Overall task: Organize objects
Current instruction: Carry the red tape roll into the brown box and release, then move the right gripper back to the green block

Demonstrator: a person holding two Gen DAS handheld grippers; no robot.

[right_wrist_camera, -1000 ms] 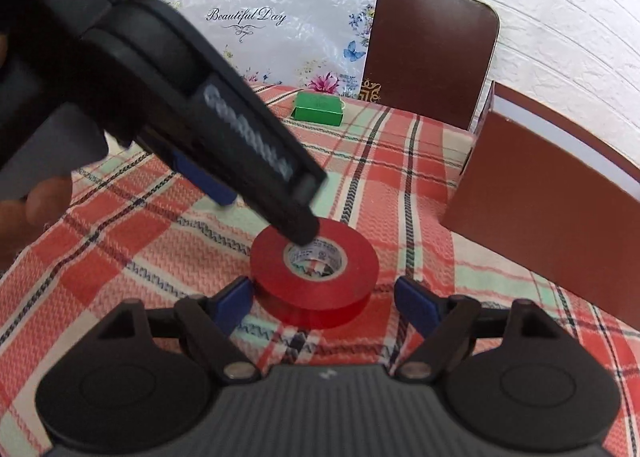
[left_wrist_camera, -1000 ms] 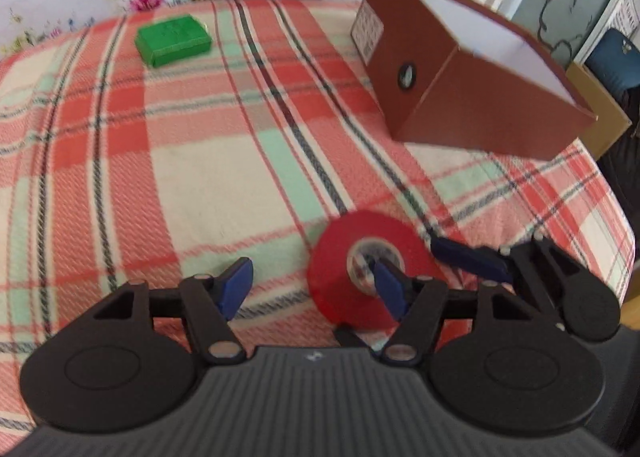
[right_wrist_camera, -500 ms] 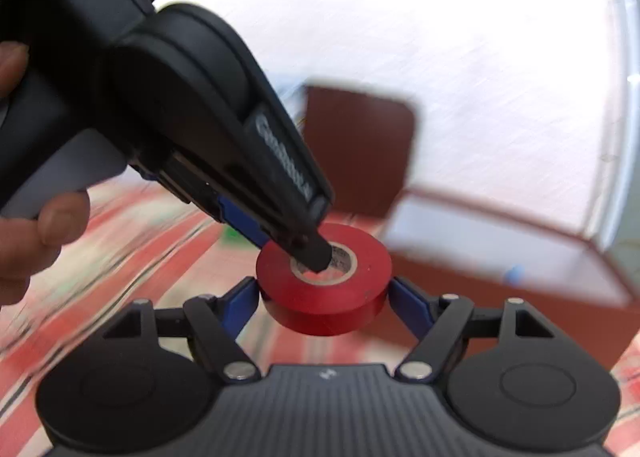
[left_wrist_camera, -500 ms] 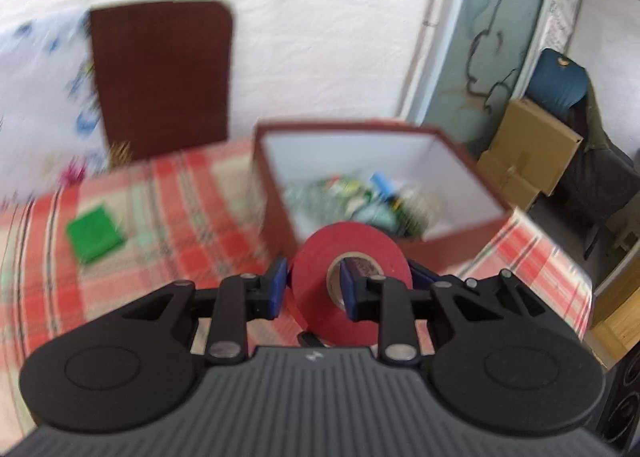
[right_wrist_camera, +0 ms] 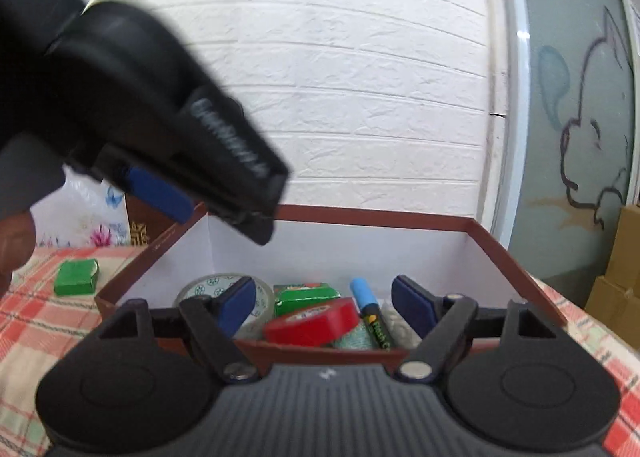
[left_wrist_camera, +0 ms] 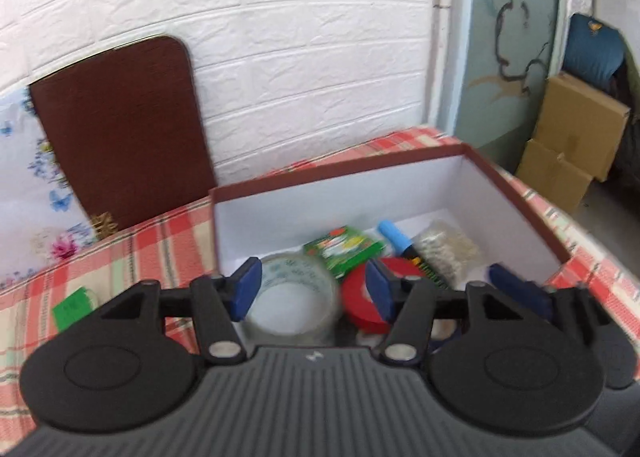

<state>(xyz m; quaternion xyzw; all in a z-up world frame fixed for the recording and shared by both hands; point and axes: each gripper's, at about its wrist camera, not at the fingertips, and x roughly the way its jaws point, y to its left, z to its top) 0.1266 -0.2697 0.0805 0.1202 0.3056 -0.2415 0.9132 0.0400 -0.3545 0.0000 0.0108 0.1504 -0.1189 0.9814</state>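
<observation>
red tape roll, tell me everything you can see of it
The red tape roll is a glossy plastic-looking ring with a pale printed core. It lies tilted inside the brown box, propped on the things under it, between the clear tape roll and the blue-capped marker, below the green packet. Neither claw grips it.

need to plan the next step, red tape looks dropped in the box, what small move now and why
Probably pull both hand-held grippers back and send one to the green block on the tablecloth. The red tape lies loose in the box, both the left hand-held gripper and the right hand-held gripper are open, and the block remains outside.
</observation>
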